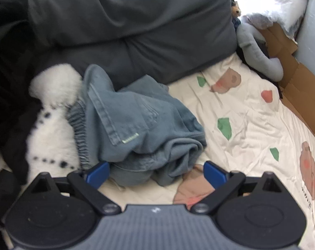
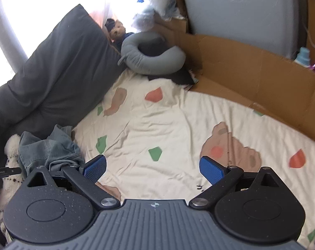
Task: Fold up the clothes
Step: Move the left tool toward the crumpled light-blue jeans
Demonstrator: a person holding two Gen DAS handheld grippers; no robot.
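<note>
I have my left gripper (image 1: pixel 156 174) spread wide, its blue pads (image 1: pixel 98 174) on either side of the near edge of the crumpled blue jeans (image 1: pixel 140 129) but not closed on them; whether the left pad brushes the denim I cannot tell. The jeans lie bunched on the printed bed sheet (image 1: pixel 247 125), against the dark grey cushion (image 1: pixel 136 27) and a white fluffy garment (image 1: pixel 51 125). My right gripper (image 2: pixel 153 169) is equally wide, empty, over bare sheet, with the jeans off to its left.
</note>
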